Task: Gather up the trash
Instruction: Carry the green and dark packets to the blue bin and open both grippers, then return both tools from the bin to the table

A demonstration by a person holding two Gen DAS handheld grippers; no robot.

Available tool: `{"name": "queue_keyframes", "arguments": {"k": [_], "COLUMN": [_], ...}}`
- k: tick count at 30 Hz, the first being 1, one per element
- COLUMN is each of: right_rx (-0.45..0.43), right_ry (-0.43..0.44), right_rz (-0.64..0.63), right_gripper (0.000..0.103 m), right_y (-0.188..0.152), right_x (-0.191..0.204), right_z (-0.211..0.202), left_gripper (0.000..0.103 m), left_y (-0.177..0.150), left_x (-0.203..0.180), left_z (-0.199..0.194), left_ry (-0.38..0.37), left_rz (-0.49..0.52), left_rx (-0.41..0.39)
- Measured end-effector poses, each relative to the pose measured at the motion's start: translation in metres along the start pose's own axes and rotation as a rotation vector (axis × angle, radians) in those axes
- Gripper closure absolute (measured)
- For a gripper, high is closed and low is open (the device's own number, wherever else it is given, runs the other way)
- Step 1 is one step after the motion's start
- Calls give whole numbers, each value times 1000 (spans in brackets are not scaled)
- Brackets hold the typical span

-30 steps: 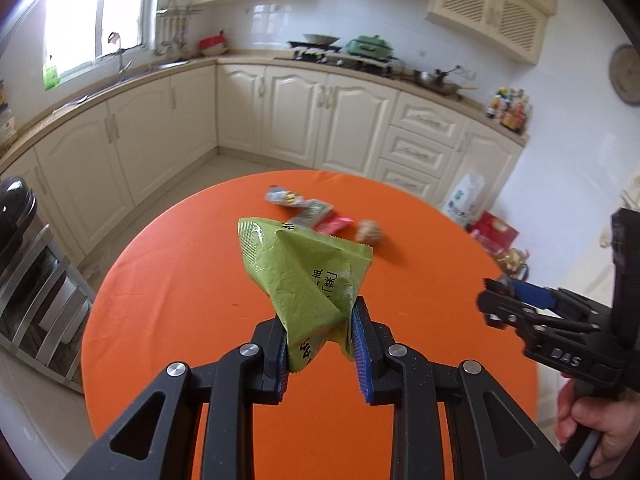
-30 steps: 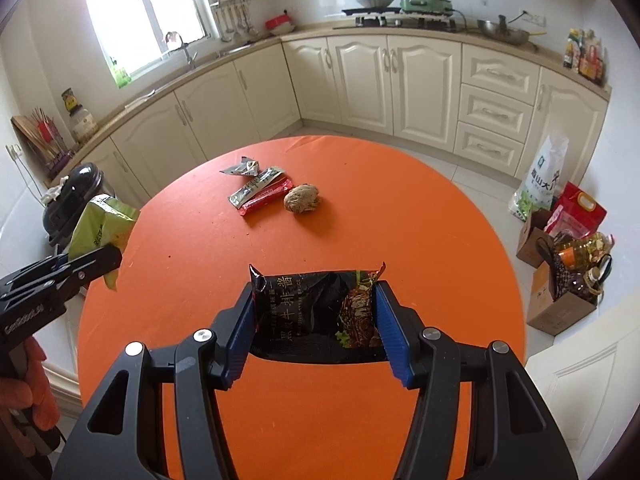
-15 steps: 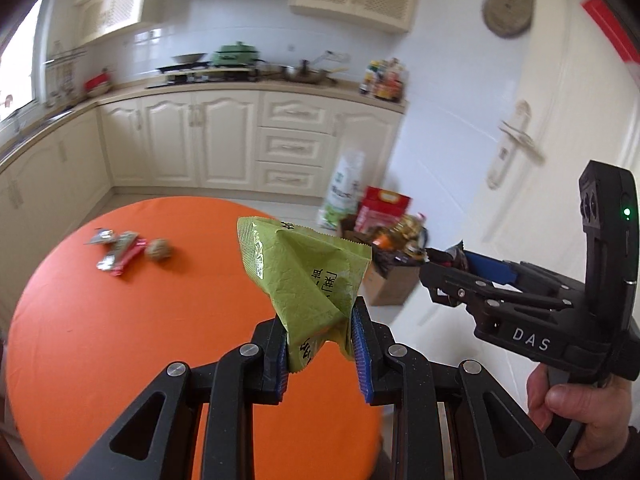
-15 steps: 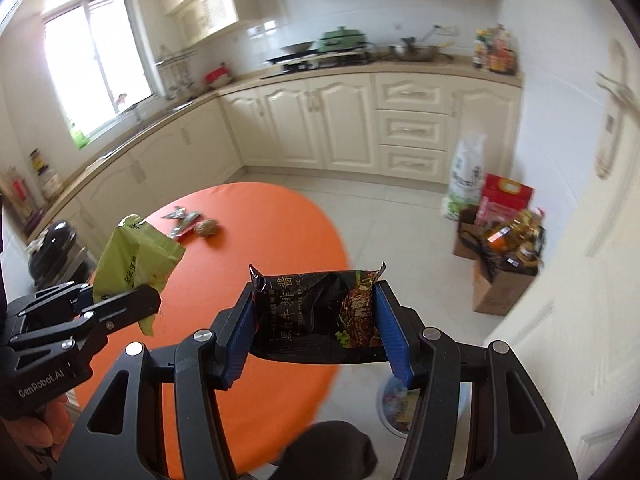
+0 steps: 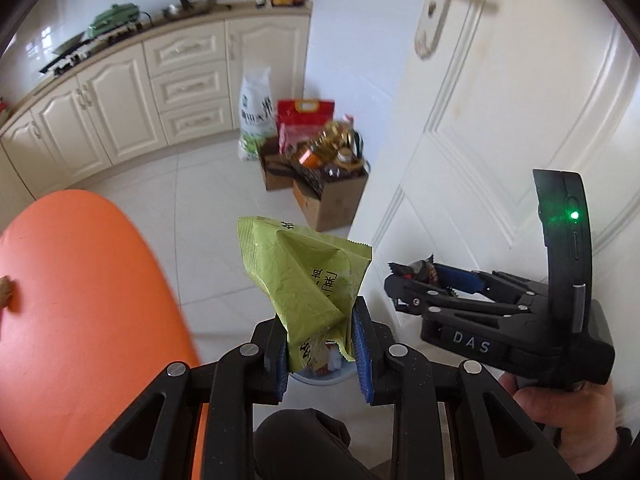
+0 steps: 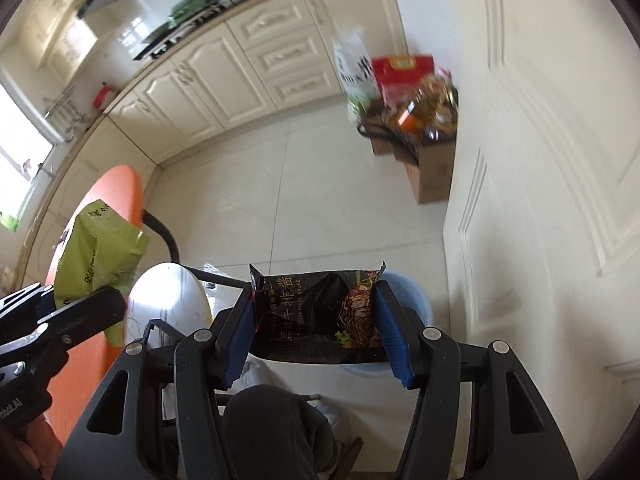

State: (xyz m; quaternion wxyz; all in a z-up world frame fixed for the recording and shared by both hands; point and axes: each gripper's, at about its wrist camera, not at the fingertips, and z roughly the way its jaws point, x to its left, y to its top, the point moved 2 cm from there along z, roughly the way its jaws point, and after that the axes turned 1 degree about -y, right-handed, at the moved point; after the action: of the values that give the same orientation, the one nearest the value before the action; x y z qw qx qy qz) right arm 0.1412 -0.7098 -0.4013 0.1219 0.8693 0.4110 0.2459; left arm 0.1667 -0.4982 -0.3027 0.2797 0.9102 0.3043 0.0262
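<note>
Green snack wrapper (image 5: 306, 280) sits clamped in the left gripper (image 5: 322, 354), hiding most of a pale blue bin (image 5: 320, 374) on the floor below; the orange table (image 5: 80, 320) is cut off at left. From the right wrist, the right gripper (image 6: 316, 334) pinches a black sauce packet (image 6: 316, 312) above the bin (image 6: 412, 300), mostly covered.

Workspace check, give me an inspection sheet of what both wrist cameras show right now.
Surface: orange table, off to the left.
Job's things: green wrapper; black sauce packet; blue bin on the floor below.
Clutter: brown lump on the table edge.
Grippers: left gripper shut on the green wrapper; right gripper shut on the black sauce packet.
Cables: nothing seen.
Surroundings: white door, cardboard boxes, cabinets.
</note>
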Motion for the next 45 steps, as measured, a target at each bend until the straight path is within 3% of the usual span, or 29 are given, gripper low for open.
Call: {"name": "queue_keyframes", "arguments": {"k": [8, 9, 11, 12, 13, 14, 15, 18, 19, 21, 24, 38, 45], "right_rx": [98, 103, 117, 128, 136, 143, 151, 147, 142, 130, 119, 61, -16], "right_ry": [30, 28, 39, 34, 19, 7, -3, -41, -51, -35, -65, -71, -58], "right_rz": [173, 193, 216, 224, 229, 234, 241, 275, 288, 309, 308, 257, 220], "right_gripper": [45, 44, 41, 40, 35, 30, 26, 4, 0, 0, 0, 0, 0], "right_y": [-10, -11, -13, -13, -13, -12, -13, -14, -14, -14, -12, -12, -3], "right_x": [-44, -50, -58, -61, -66, -69, -71, -85, -90, -96, -99, -75, -51], "right_z": [64, 70, 81, 86, 90, 94, 96, 98, 96, 93, 88, 56, 17], "left_gripper": [81, 80, 77, 75, 68, 64, 53, 30, 18, 12, 11, 10, 7], "left_y": [15, 31, 31, 51, 55, 98, 121, 139, 140, 142, 133, 80, 56], "left_x": [-40, -40, -47, -43, -44, -43, -38, -30, -30, -25, -29, -29, -22], "left_z": [80, 91, 106, 122, 130, 155, 171, 182, 182, 187, 179, 65, -2], "left_ry": [5, 12, 23, 27, 41, 62, 91, 122, 130, 143, 161, 156, 132], "left_rz": [48, 56, 61, 67, 72, 75, 82, 66, 58, 60, 78, 78, 11], "left_rx": [167, 179, 217, 240, 259, 272, 279, 267, 260, 243, 223, 95, -12]}}
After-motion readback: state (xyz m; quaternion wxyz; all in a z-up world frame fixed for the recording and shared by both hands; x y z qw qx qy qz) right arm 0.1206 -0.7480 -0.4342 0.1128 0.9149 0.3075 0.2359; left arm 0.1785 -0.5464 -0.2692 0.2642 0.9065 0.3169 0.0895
